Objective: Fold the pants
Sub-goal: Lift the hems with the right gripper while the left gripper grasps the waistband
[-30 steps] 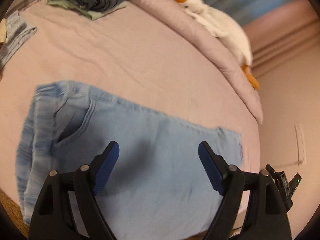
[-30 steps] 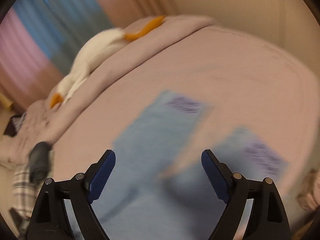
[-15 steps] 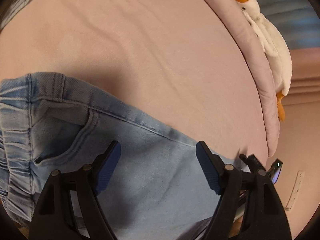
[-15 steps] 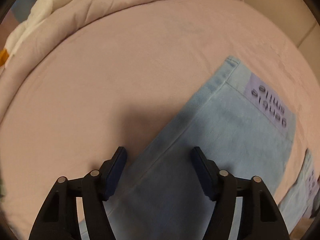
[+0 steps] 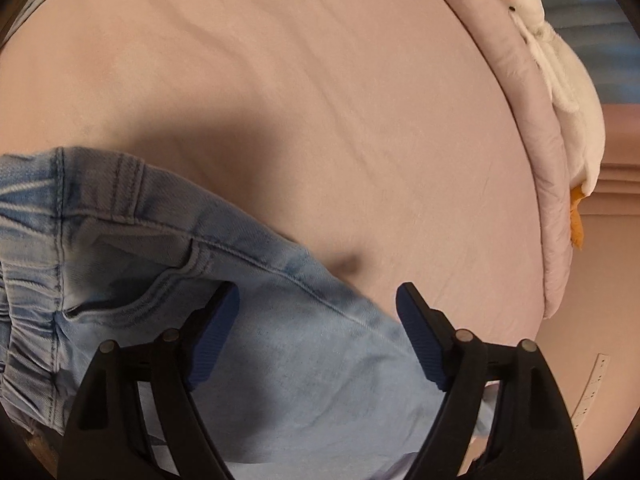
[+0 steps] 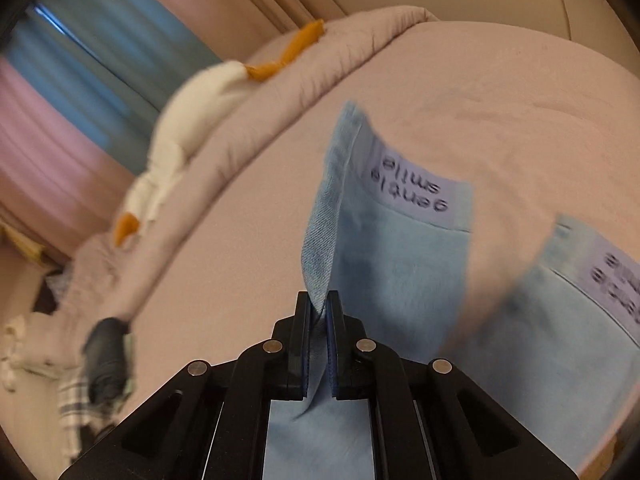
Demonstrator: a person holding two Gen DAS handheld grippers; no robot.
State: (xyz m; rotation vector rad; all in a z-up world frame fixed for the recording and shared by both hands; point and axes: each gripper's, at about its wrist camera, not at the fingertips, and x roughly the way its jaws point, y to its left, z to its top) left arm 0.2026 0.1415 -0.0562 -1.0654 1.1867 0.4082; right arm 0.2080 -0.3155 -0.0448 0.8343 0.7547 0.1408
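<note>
Between the right gripper's [image 6: 319,308] pads, a pinched edge of one leg of the pants [image 6: 400,264] now rises off the bed [image 6: 256,248]; half a second earlier these jaws stood apart over the same leg lying flat. The grip marks the start of a fold: the leg end can be judged ready to be carried toward the waist. Left gripper [image 5: 318,320]: jaws wide and opening, hovering over the hip area of the pants [image 5: 280,332] just past the pocket [image 5: 132,296], nothing pressed between the pads; compared with a second ago it sits lower and closer to the waistband [image 5: 36,240]. Pants lie spread on the bed near its front edge, waist at the left gripper, cuffs at the right.

Counts, near to far: two grippers; one pair of pants, with two legs and two printed cuff labels [image 6: 416,188]; one pocket in view; one bed; one rolled quilt [image 6: 280,92] along the far side; one plush goose [image 6: 192,120] lying on it; one heap of other clothes [image 6: 100,364] at the bed's far corner, blurred.
</note>
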